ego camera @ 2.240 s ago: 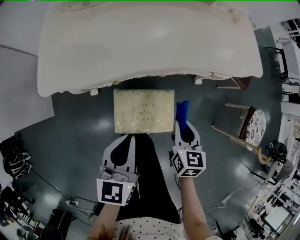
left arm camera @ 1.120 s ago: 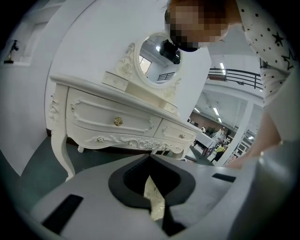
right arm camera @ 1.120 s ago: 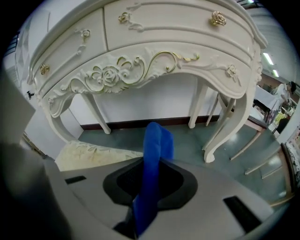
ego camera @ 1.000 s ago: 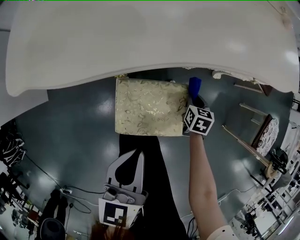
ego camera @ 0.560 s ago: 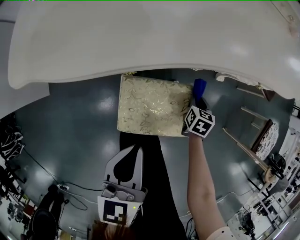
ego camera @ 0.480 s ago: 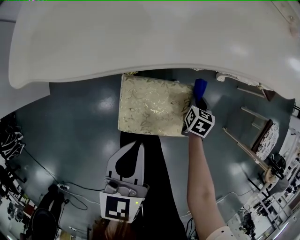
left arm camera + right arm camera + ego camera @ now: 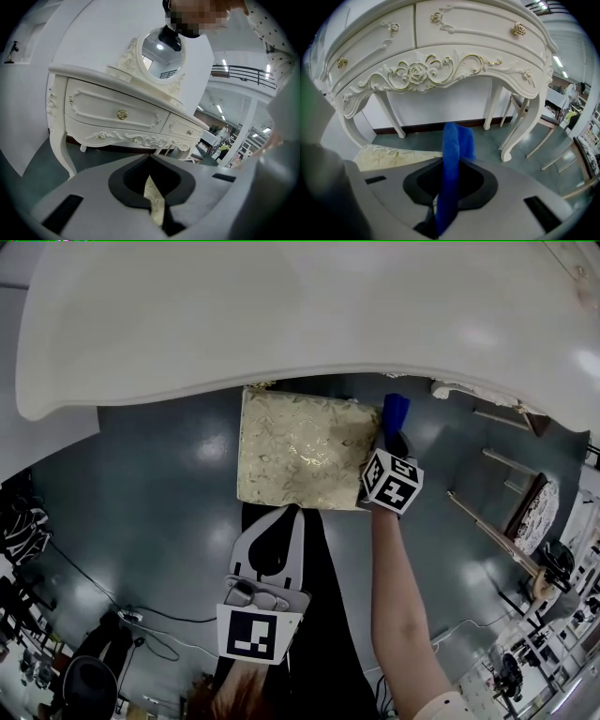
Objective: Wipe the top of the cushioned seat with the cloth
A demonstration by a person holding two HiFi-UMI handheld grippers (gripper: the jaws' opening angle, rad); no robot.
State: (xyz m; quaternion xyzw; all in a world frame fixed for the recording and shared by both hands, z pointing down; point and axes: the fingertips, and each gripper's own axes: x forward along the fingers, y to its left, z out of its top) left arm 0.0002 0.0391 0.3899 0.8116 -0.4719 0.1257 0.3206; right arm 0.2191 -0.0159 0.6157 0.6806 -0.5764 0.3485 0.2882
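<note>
- While the blue cloth (image 7: 395, 413) (image 7: 452, 159) is pinched in the right claw (image 7: 393, 439) (image 7: 449, 161), it sticks out past the tips as a folded strip, standing upright in the right gripper view.
- The cloth sits just beside the far right corner of the cushioned seat (image 7: 305, 451) (image 7: 389, 157). Can't tell if it's actually touching the fabric.
- The seat itself is a pale gold rectangle with a leafy pattern. It sits on the dark floor (image 7: 159, 484), with its far edge tucked right by the front of the white desk (image 7: 281, 315) (image 7: 440, 42).
- The right claw is clamped down on the cloth, and its marker cube hangs over the seat's right near corner in the head view. The bare arm behind it reaches forward.
- The left claw (image 7: 290, 514) (image 7: 150, 158) has its jaws closed together with nothing gripped. A sliver of the seat's pattern (image 7: 154, 201) only shows through the gap behind the tips.
- It hangs low over the person's dark trousers, tips right at the seat's near edge in the head view.
- The left gripper view also catches the desk's drawers (image 7: 117, 112) with gold knobs, plus an oval mirror (image 7: 161, 49) on top.
- Off to the right there's a chair (image 7: 530, 512) with a patterned seat, well apart from everything else.
</note>
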